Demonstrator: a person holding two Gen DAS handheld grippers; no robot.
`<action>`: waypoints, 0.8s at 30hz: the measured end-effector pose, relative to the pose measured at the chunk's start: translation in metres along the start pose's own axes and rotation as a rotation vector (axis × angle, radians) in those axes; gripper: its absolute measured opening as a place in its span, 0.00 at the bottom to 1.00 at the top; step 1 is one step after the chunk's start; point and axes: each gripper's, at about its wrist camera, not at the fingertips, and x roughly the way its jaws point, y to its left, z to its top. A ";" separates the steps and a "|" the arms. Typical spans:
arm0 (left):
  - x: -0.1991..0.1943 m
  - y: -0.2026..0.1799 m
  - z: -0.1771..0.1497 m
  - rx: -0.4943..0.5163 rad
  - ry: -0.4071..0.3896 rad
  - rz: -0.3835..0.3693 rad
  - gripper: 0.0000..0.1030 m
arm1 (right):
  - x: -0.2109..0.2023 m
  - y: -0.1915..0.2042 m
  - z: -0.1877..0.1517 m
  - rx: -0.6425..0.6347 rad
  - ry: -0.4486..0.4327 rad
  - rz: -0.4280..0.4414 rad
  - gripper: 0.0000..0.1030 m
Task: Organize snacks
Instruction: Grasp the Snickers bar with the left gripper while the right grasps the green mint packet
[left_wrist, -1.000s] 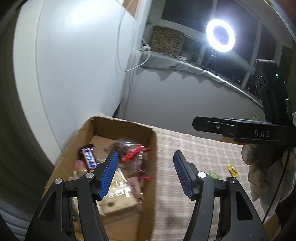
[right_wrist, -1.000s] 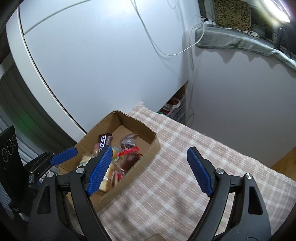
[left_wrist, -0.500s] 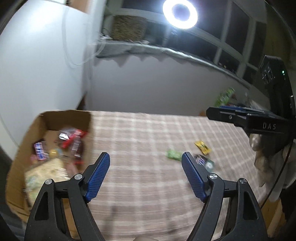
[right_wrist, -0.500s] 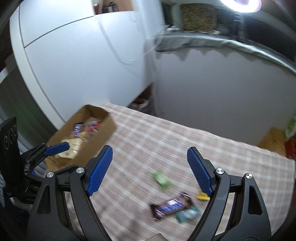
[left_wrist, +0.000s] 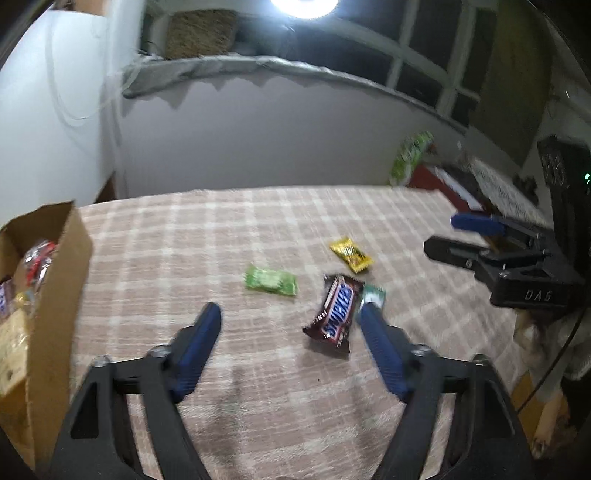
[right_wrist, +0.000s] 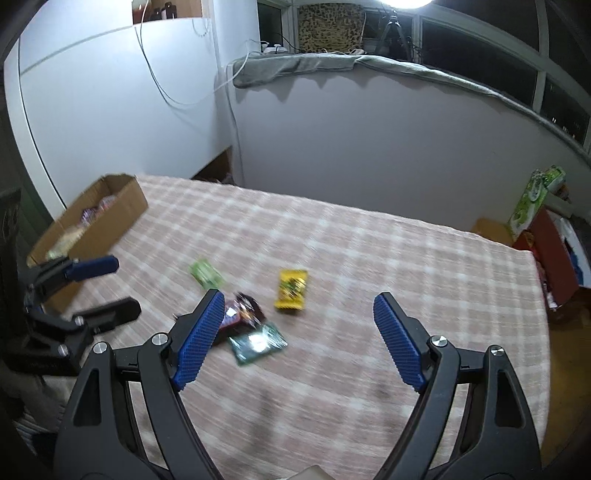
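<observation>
Loose snacks lie on the checked tablecloth: a Snickers bar (left_wrist: 337, 312), a light green packet (left_wrist: 270, 280), a yellow packet (left_wrist: 350, 254) and a dark green packet (left_wrist: 373, 295). They also show in the right wrist view: Snickers bar (right_wrist: 245, 312), light green packet (right_wrist: 206, 273), yellow packet (right_wrist: 291, 289), dark green packet (right_wrist: 257, 342). A cardboard box (left_wrist: 55, 295) holding several snacks stands at the table's left edge. My left gripper (left_wrist: 290, 317) is open and empty, just before the Snickers bar. My right gripper (right_wrist: 299, 302) is open and empty, above the yellow packet.
The box also shows in the right wrist view (right_wrist: 110, 218). A white wall and grey ledge run behind the table. A green carton (right_wrist: 532, 199) and red box (right_wrist: 554, 254) stand off the table's right edge. The right gripper shows at the right of the left wrist view (left_wrist: 480, 236).
Both grippers have swung right, away from the cardboard box, and now face the loose snacks in the middle of the table. Both stay open and empty.
</observation>
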 end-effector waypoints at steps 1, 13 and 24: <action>0.005 -0.002 0.002 0.018 0.026 -0.009 0.49 | 0.000 -0.002 -0.003 -0.009 -0.004 -0.006 0.83; 0.038 -0.039 0.003 0.159 0.127 -0.110 0.32 | 0.026 -0.011 -0.019 -0.013 0.103 0.102 0.71; 0.056 -0.037 0.008 0.171 0.136 -0.092 0.32 | 0.055 0.008 -0.032 -0.096 0.217 0.159 0.54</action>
